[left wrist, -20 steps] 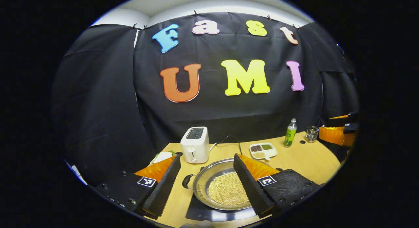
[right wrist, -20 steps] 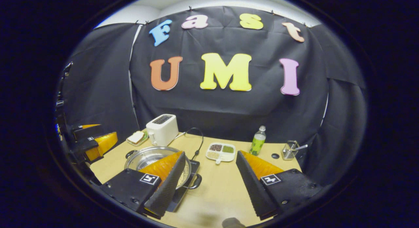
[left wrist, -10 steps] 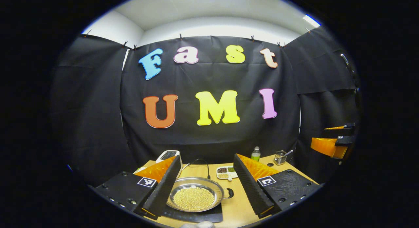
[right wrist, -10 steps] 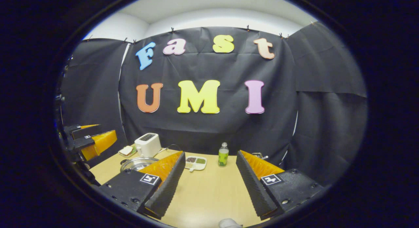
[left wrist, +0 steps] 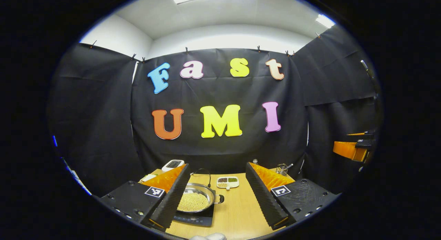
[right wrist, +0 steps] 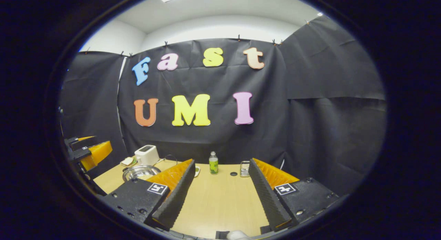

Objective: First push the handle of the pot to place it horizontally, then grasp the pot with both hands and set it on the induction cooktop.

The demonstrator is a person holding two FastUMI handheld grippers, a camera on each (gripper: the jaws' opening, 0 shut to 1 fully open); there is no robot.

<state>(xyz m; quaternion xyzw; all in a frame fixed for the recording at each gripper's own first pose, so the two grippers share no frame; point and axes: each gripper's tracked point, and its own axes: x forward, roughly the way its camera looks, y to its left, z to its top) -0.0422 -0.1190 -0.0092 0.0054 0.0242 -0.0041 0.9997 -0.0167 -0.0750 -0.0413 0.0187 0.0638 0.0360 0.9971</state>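
Observation:
A steel pot (left wrist: 194, 200) holding yellowish grains sits on the black induction cooktop (left wrist: 196, 219), with one black side handle (left wrist: 219, 198) pointing right. My left gripper (left wrist: 217, 167) hangs open well back from the pot, nothing between its fingers. In the right gripper view the pot (right wrist: 139, 171) lies far off at the left, partly behind a finger. My right gripper (right wrist: 221, 162) is open and empty over the bare tabletop. Each gripper appears in the other's view: the right gripper (left wrist: 355, 148) at the right edge, the left gripper (right wrist: 91, 152) at the left edge.
On the wooden table (right wrist: 220, 198) stand a white toaster (left wrist: 173, 164), a sectioned dish (left wrist: 227, 181) of grains, a green bottle (right wrist: 213, 163), a metal utensil holder (left wrist: 281, 169) and a plate with bread (right wrist: 127, 161). A black cable (left wrist: 203, 172) runs behind the pot.
Both grippers have drawn back and up from the pot, which now looks smaller and farther away. The pot stays on the cooktop. Both grippers remain open.

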